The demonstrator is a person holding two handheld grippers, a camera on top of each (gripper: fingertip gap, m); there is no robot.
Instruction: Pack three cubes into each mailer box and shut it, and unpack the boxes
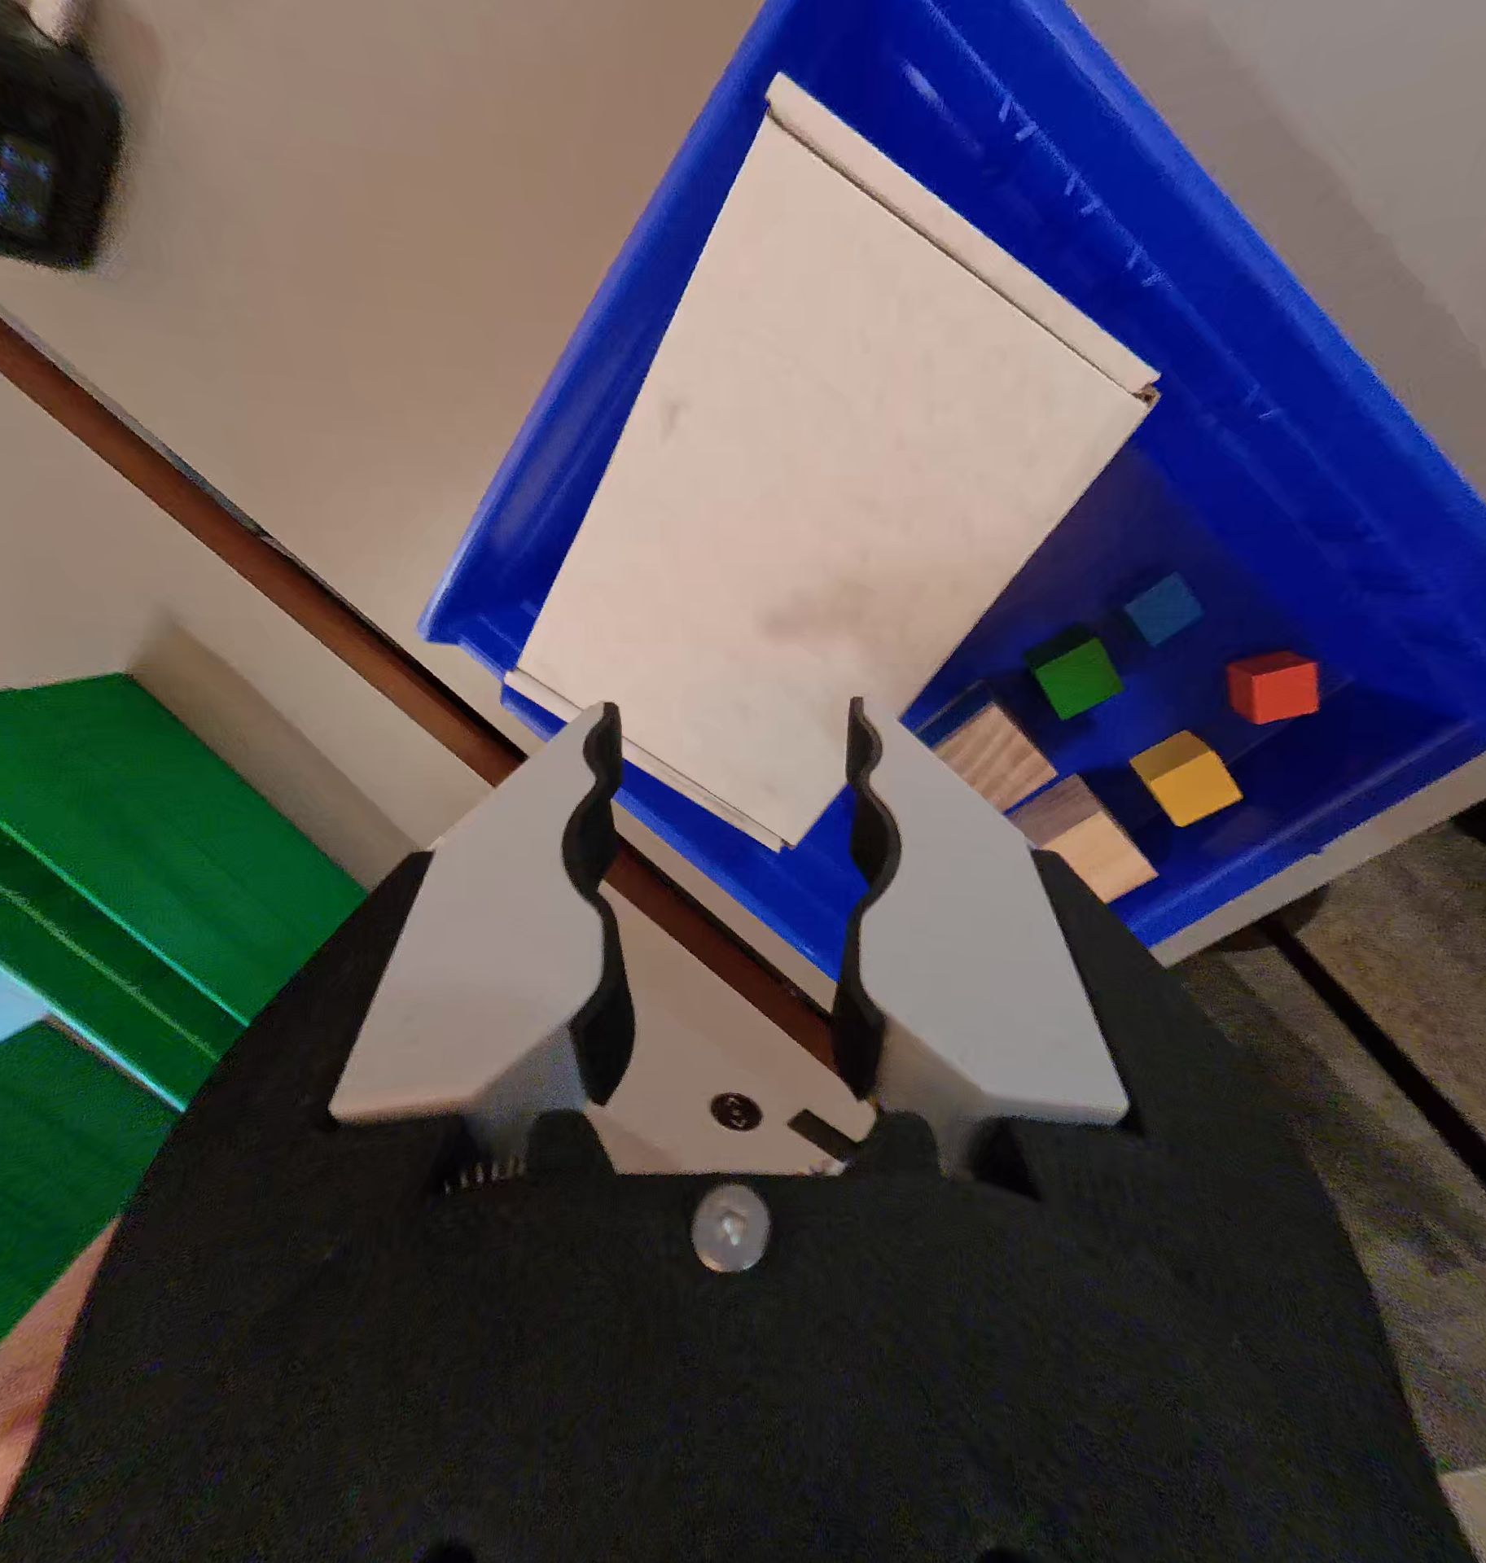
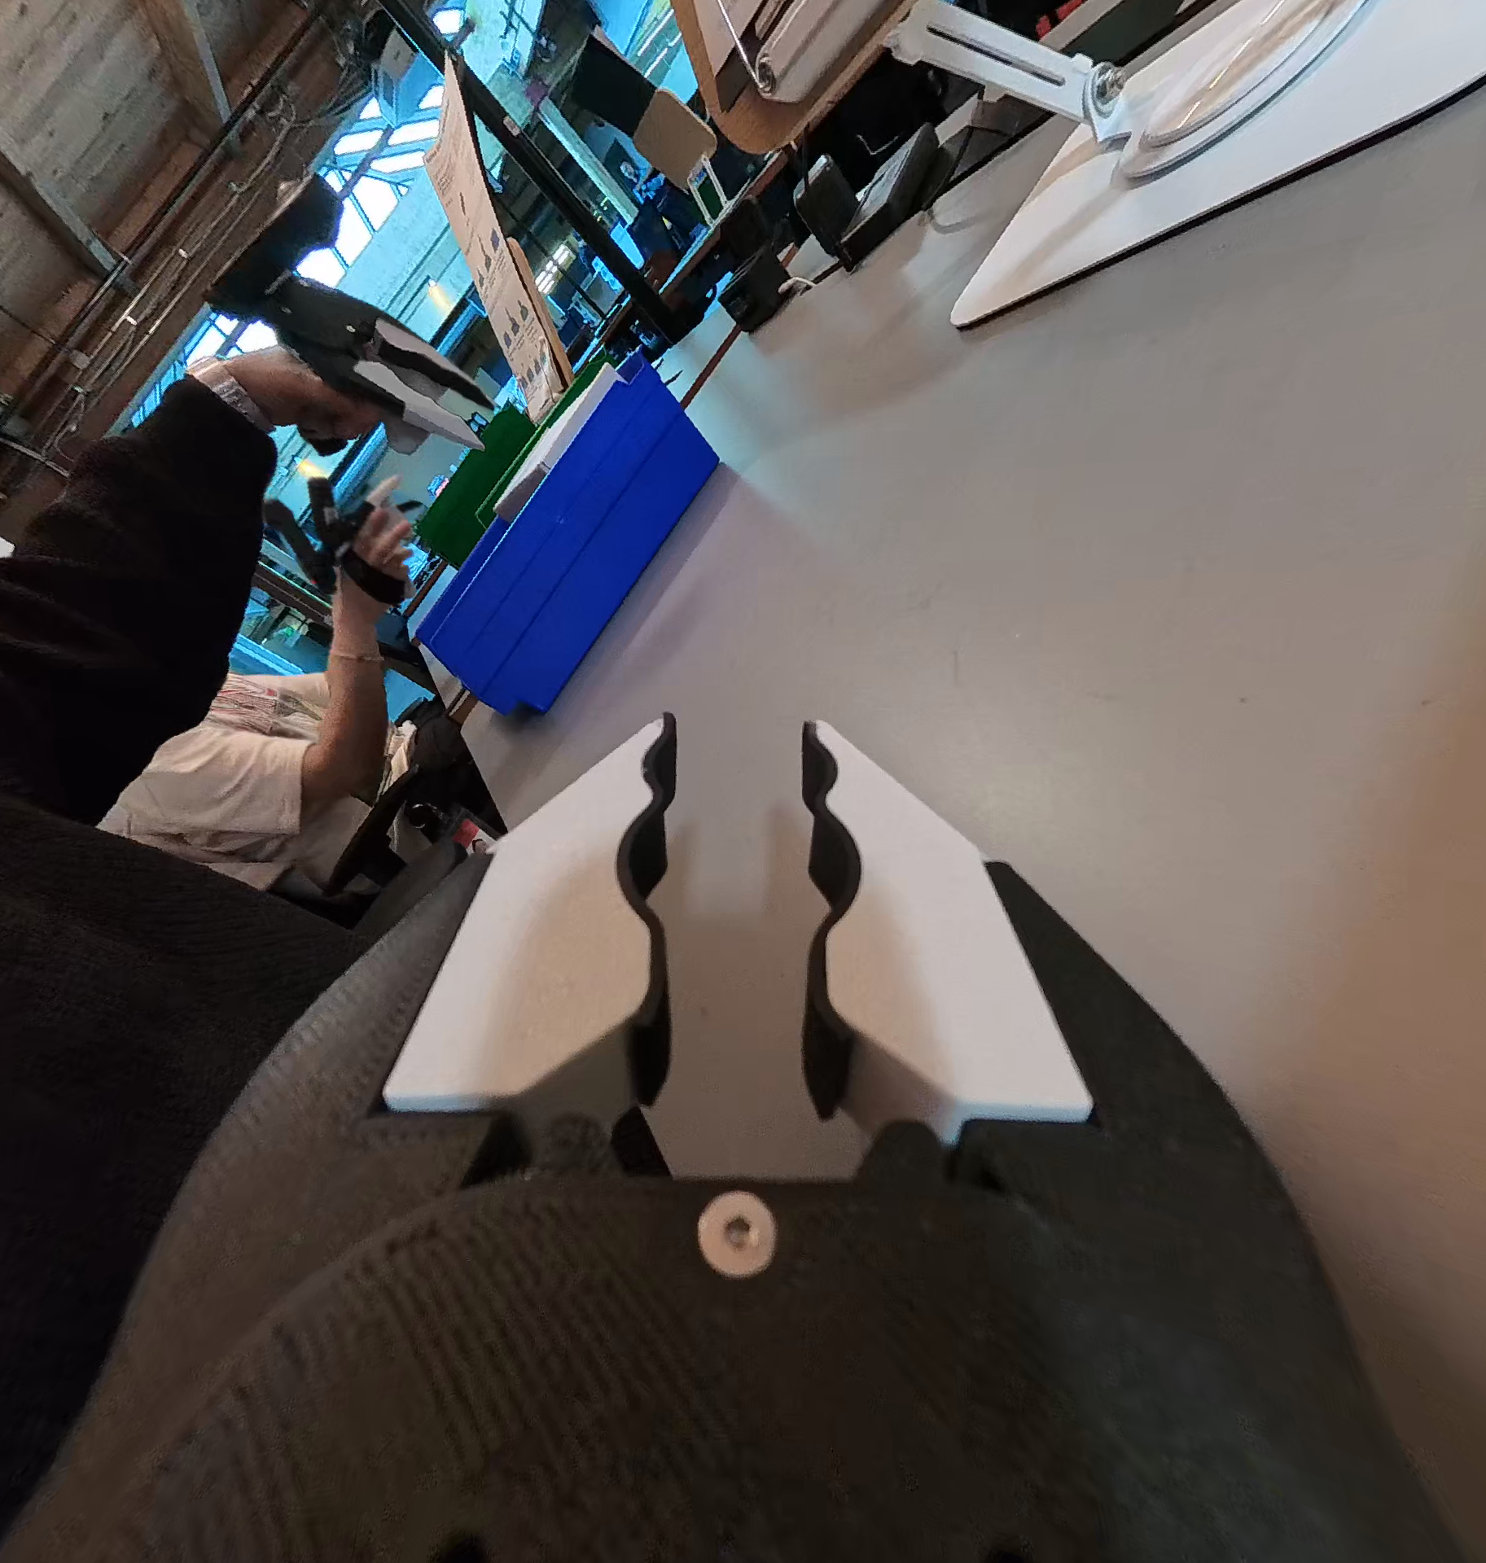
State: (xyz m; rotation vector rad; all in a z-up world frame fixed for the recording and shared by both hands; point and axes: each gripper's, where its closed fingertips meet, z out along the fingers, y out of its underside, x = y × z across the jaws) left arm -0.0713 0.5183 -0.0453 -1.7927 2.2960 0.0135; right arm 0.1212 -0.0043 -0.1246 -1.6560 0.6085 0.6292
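Left gripper (image 1: 735,778) hovers above the near corner of the closed white mailer box (image 1: 824,474), jaws spread, nothing held. Box sits in the blue bin (image 1: 1314,406), propped on its rim; loose cubes (image 1: 1183,778) beside it on the bin floor. Right gripper (image 2: 737,744) idles low over the table (image 2: 1145,592), jaws apart, empty. To lift the box: pinch the protruding edge squarely, avoid the bin wall.

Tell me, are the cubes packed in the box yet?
Not yet. The white mailer box lies shut in the blue bin, but six cubes lie loose beside it, like the green cube and red cube. Nothing is in hand: the left hand-held gripper and right hand-held gripper are open and empty. Packing remains.
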